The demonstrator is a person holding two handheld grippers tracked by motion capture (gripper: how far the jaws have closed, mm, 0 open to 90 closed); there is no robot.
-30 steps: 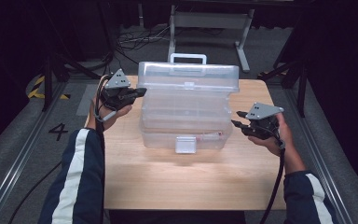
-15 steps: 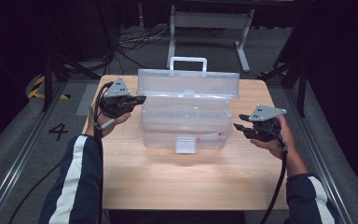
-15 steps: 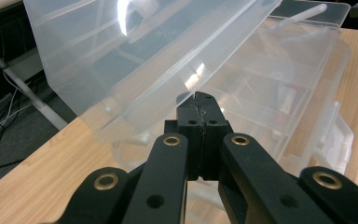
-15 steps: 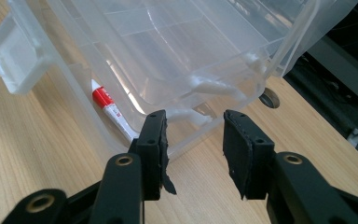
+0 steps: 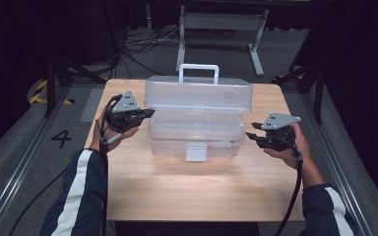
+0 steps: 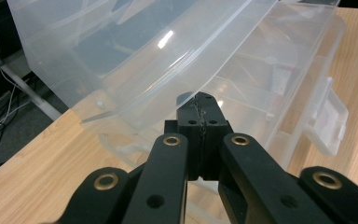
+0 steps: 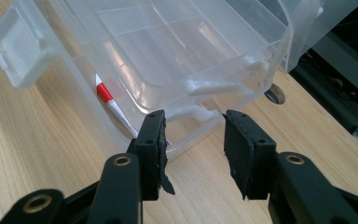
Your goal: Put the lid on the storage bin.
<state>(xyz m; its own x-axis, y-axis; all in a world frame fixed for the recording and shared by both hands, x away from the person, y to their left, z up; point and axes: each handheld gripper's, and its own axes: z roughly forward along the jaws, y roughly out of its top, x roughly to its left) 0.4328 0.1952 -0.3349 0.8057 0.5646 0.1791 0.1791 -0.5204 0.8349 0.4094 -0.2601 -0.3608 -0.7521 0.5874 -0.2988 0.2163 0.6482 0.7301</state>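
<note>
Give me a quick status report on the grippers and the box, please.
Left gripper shut, under raised lid. Right gripper open beside clear toolbox, jaws just opening, nothing between. Path clear.

A wooden table [image 5: 192, 191] stands on grey carpet [image 5: 39, 162] before a dark backdrop.

A wooden table [image 5: 187, 191] stands on grey floor [image 5: 24, 162]; cables [image 5: 142, 44] lie at eleven o'clock, beside a white stand [image 5: 221, 22].

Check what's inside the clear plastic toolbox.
Inside the clear plastic toolbox, an empty see-through divided tray sits on top. Beneath it lies a white stick with a red band; the rest is blurred by plastic.
</note>
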